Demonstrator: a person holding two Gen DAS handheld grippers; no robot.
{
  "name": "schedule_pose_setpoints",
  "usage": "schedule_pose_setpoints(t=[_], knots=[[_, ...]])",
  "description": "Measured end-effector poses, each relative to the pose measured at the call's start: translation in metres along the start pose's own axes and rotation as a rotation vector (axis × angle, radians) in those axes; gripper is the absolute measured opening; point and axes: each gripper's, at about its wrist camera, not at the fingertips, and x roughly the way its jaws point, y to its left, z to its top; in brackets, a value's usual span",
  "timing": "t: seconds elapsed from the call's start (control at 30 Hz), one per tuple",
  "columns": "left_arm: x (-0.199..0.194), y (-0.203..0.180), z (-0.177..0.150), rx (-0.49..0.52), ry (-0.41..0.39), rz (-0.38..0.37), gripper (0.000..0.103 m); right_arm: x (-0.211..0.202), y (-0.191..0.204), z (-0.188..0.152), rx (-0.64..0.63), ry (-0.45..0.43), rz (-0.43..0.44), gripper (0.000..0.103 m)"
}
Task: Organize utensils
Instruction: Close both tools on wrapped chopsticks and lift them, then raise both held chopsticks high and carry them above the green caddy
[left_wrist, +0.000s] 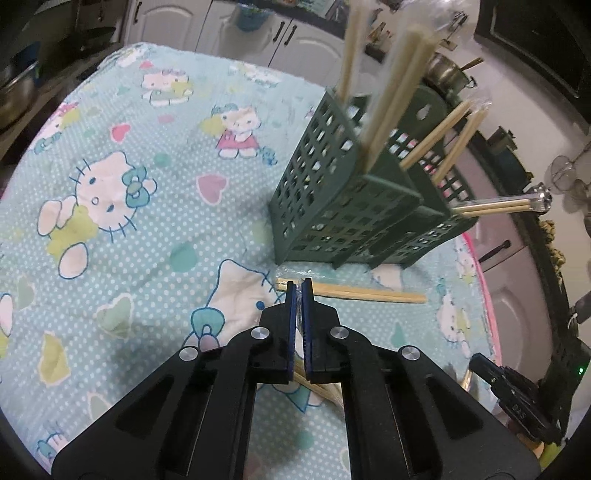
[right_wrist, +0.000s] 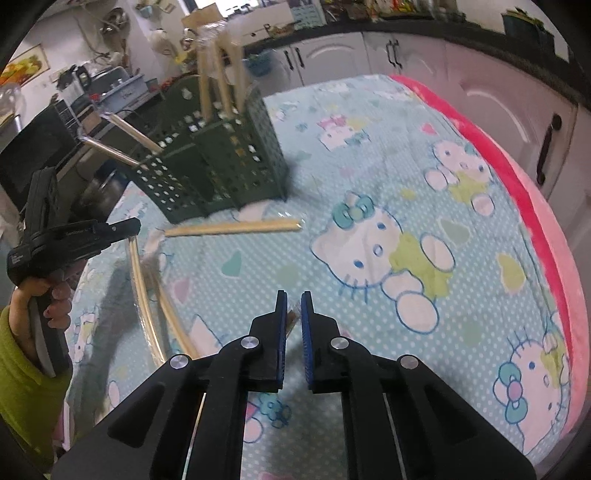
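A dark green slotted utensil caddy (left_wrist: 351, 206) (right_wrist: 221, 158) stands on the cartoon-cat cloth (left_wrist: 129, 184) (right_wrist: 406, 240) with several wooden chopsticks (left_wrist: 391, 99) (right_wrist: 218, 88) leaning out of it. One loose pair of chopsticks (left_wrist: 369, 294) (right_wrist: 236, 227) lies flat in front of the caddy. My left gripper (left_wrist: 299, 291) (right_wrist: 135, 224) is shut on a clear-wrapped pair of chopsticks (right_wrist: 142, 295) that hangs below it. My right gripper (right_wrist: 293, 306) (left_wrist: 480, 363) is shut on the wooden end of another chopstick pair (right_wrist: 291, 318); the rest of that pair is hidden by the finger.
A pink blanket edge (right_wrist: 517, 184) borders the cloth on the right. White cabinets (right_wrist: 498, 110) (left_wrist: 258, 33), a microwave (right_wrist: 33, 155) and a steel pot (left_wrist: 447, 74) stand around the table. A hand (right_wrist: 55, 299) in a green sleeve holds the left gripper.
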Motion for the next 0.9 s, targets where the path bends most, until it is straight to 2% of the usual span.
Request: schedule_pose_setpoints(t=[0.53,0.9], knots=[[-0.053,-0.031,0.000,0.051,-0.124,-0.068,0.001,-0.007,0.049,0.026,-0.138,-0.056,0.081,0.006],[-0.075,-0.057,0.000,0.115,-0.167,-0.103,0.001,-0.013,0.081,0.038,-0.209,-0.084,0.140,0.006]])
